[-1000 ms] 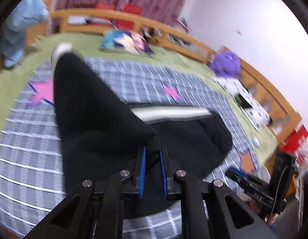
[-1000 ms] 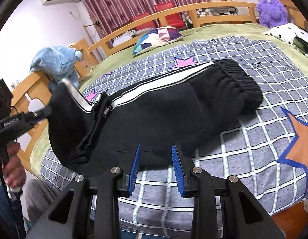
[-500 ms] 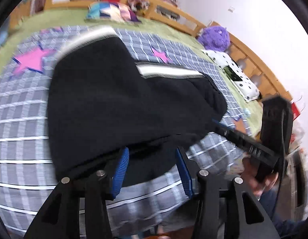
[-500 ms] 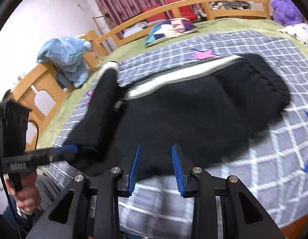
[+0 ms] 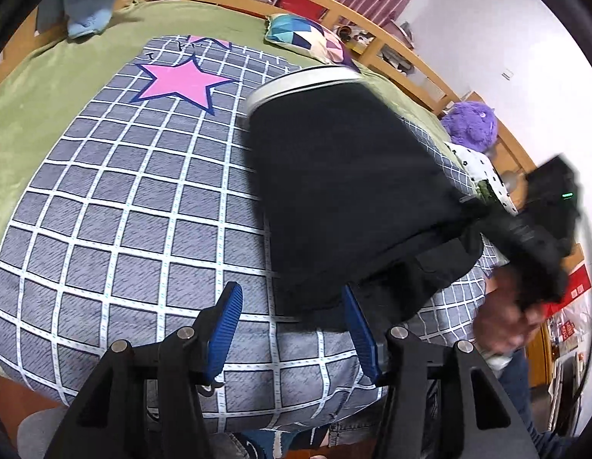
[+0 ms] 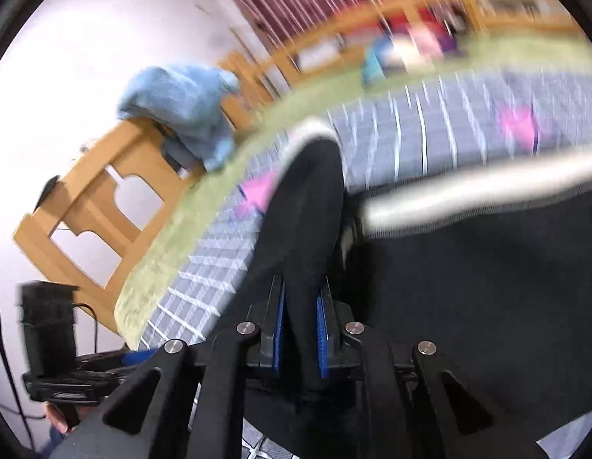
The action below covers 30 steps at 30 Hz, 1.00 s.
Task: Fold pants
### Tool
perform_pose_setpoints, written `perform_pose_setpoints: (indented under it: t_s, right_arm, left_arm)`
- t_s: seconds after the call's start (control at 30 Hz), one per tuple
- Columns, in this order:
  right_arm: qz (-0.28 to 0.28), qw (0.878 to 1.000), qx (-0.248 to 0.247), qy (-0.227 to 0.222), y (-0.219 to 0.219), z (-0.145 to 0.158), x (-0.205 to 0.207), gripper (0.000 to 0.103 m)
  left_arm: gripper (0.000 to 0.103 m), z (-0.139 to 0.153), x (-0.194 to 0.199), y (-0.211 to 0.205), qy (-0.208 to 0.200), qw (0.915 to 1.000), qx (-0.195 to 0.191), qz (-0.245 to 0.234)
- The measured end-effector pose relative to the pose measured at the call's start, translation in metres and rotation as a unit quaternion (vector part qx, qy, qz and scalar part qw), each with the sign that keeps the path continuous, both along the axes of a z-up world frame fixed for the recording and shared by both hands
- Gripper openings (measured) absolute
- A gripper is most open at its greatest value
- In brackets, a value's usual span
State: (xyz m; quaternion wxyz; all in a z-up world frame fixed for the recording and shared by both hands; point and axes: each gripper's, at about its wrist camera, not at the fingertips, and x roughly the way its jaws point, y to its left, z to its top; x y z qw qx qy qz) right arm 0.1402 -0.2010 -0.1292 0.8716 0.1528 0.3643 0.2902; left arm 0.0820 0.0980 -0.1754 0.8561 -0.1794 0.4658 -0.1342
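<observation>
In the left wrist view, the left gripper (image 5: 292,329) hangs over the near edge of the bed (image 5: 35,114). Its jaws stand apart and are opening, and the blue pads (image 5: 225,329) press on nothing. The near edge of the black pants (image 5: 345,191) lies between them, closer to the right pad, over the grey checked blanket (image 5: 123,210). The pants lie folded on the blanket, right of the middle, with a white stripe (image 5: 307,80) along their far edge. A pink star (image 5: 181,82) is printed on the blanket to the far left of the pants. A patterned pillow (image 5: 307,36) lies beyond them near the wooden rail (image 5: 403,57), and a purple plush toy (image 5: 473,124) sits at the far right. At the right, the right gripper (image 5: 475,214) meets the right corner of the pants, and a blurred hand (image 5: 502,317) holds its handle.

The right wrist view is blurred by motion. The right gripper (image 6: 300,329) has its jaws closing on a fold of the pants (image 6: 487,287), and the black cloth fills the narrow gap between the pads (image 6: 322,336). A band of cloth rises from the jaws toward the far side, and the stripe (image 6: 468,195) runs to the right. A blue towel (image 6: 181,107) hangs on the rail (image 6: 85,210) at the far left. The left gripper (image 6: 135,357) shows low at the left, but I cannot tell its jaws here.
</observation>
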Motion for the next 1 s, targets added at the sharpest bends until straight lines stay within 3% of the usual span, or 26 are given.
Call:
perform_pose_setpoints:
  t_s: [0.1, 0.27, 0.43, 0.6, 0.7, 0.83, 0.93, 1.0]
  right_arm:
    - [-0.032, 0.999, 0.006, -0.028, -0.04, 0.034, 0.0, 0.013]
    - [-0.109, 0.992, -0.022, -0.053, -0.125, 0.058, -0.002, 0.014]
    - [-0.168, 0.984, -0.055, -0.023, -0.2, 0.04, 0.001, 0.013]
    - [-0.215, 0.975, -0.047, 0.012, -0.261, 0.002, -0.012, 0.013]
    - [-0.218, 0.975, -0.037, 0.018, -0.272, -0.012, -0.02, 0.014]
    - [-0.217, 0.969, -0.112, 0.032, -0.267, -0.029, -0.013, 0.021]
    - [-0.231, 0.966, -0.115, -0.012, -0.268, -0.006, -0.032, 0.024]
    - [-0.216, 0.968, -0.118, -0.041, -0.264, 0.006, -0.042, 0.035]
  left_arm:
    - [0.052, -0.002, 0.005, -0.007, 0.005, 1.0, -0.003, -0.001]
    - [0.052, -0.006, 0.019, -0.042, 0.013, 0.9994, 0.003, -0.032]
    - [0.052, -0.005, 0.031, -0.087, 0.014, 0.9973, 0.014, -0.07]
    - [0.052, 0.005, 0.036, -0.125, 0.0, 0.9943, 0.039, -0.099]
    - [0.052, 0.01, 0.041, -0.145, -0.003, 0.9939, 0.042, -0.102]
    - [0.052, 0.02, 0.051, -0.161, -0.011, 0.9956, 0.027, -0.089]
    - [0.052, 0.024, 0.055, -0.172, -0.028, 0.9963, 0.044, -0.068]
    - [0.052, 0.02, 0.06, -0.182, -0.028, 0.996, 0.057, -0.063]
